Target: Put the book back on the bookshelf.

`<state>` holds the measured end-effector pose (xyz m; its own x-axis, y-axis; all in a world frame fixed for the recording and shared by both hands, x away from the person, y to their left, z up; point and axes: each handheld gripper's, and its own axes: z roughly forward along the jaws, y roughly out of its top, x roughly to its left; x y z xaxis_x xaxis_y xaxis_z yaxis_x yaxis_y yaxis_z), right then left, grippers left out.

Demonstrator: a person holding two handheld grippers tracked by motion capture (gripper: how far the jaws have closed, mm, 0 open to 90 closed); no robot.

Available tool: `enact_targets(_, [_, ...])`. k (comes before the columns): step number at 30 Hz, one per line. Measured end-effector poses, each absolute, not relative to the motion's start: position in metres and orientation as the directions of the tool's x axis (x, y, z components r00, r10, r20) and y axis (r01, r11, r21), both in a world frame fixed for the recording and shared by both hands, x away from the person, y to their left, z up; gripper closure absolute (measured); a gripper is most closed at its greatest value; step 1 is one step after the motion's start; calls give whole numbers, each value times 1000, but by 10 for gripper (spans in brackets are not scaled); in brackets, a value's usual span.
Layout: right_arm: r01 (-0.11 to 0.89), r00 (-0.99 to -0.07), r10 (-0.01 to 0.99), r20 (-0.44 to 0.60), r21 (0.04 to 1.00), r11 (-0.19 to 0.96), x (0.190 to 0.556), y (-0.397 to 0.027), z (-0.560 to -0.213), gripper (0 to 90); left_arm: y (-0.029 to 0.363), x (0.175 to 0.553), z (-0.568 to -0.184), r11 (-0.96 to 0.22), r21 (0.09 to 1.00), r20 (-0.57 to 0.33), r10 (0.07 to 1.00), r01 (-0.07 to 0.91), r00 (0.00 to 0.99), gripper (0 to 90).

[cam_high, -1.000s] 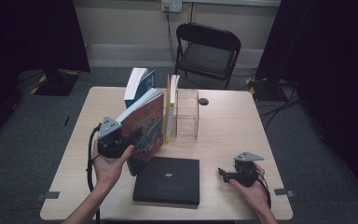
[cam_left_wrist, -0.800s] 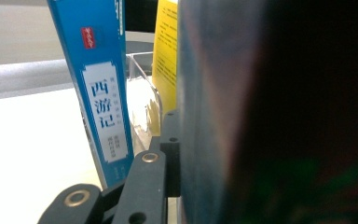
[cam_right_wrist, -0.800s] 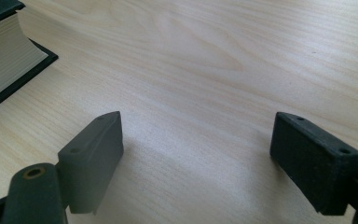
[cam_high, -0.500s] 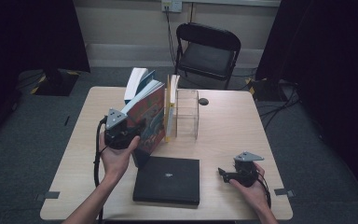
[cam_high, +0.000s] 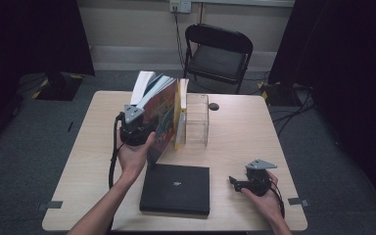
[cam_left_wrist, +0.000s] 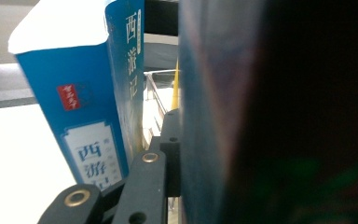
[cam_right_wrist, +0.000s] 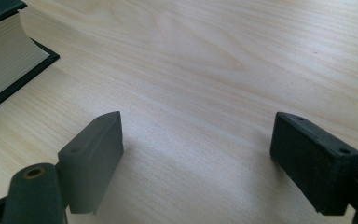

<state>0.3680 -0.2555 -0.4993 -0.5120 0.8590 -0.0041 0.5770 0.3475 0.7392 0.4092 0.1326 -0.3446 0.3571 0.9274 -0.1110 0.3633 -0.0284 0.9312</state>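
Colourful picture book (cam_high: 164, 117) stands clamped between the left gripper (cam_high: 144, 128) fingers (cam_left_wrist: 151, 182).

The high view is dim and soft, the worktop (cam_high: 235, 142) lit evenly from above while the room's sides sink into black. Through the left gripper view, the worktop blows out to white glare, and a colourful book (cam_left_wrist: 270, 112) pressed close is a dark blur. The right gripper view is bright, with soft shadows under the jaws.
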Motion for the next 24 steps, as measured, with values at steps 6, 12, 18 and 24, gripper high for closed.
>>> enact_targets(6, [577,-512,859,-4,739,348,368,-256,-499,170,121,422,-347,-22,926,-110,939,377,325,747])
enact_targets(12, [577,-513,859,-4,739,348,368,-255,-499,170,113,434,-349,-30,925,-93,948,378,304,747])
enact_targets(18, [576,-516,857,-4,739,350,368,-255,-499,170,105,445,-352,-29,929,-84,954,368,289,747])
enact_targets(24, [576,-518,855,-4,738,352,367,-255,-499,170,101,454,-360,-12,931,-92,959,365,267,747])
